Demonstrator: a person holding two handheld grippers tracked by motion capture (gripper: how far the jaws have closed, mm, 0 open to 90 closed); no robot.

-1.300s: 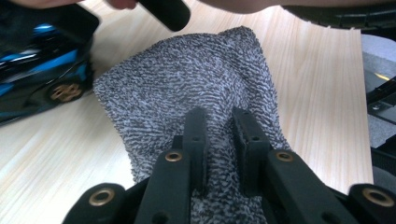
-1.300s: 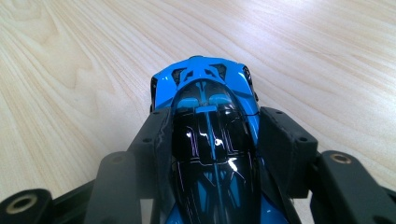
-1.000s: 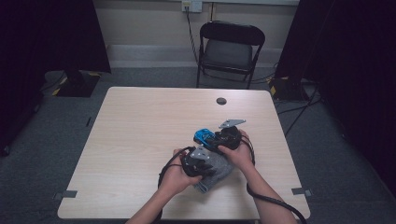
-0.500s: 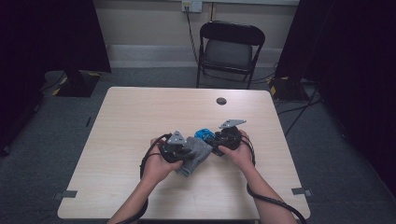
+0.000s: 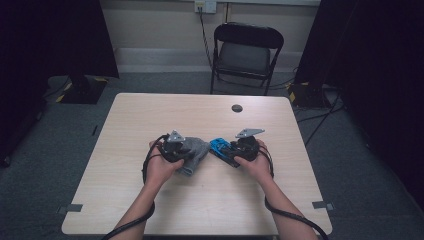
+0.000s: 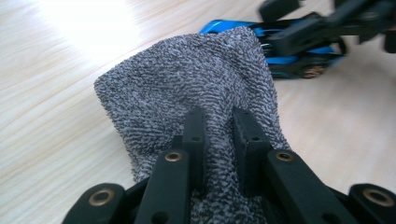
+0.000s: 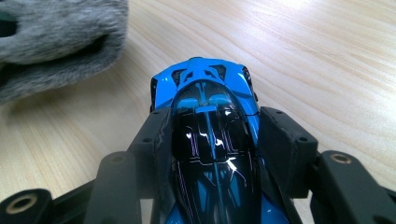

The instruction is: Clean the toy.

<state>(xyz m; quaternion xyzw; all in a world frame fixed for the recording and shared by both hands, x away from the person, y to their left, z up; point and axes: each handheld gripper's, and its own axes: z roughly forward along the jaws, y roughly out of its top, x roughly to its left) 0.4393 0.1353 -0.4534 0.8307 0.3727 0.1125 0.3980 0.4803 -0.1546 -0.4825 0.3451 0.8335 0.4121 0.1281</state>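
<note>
High view: nearest the person, the left tool (image 5: pixel 186 149) is seen pinching a grey terry cloth (image 5: pixel 195 151), its jaws pressed together on a fold of the fabric (image 6: pixel 196 88), while the right tool (image 5: pixel 231 152) grips a blue toy car (image 5: pixel 220 148) by its flanks, the pads seated on both sides of the dark canopy (image 7: pixel 212 135). The cloth hangs just beside the car's free end and a narrow gap is seen between them. The step in hand is judged to be wiping the car with the cloth. For a clean wipe, the car should be kept steady and low over the bench (image 5: pixel 150 115), and the cloth's loose end, not the jaws, should be drawn along the bodywork. Beyond the car, a small dark disc (image 5: pixel 237 108) lies well apart near the far edge.
</note>
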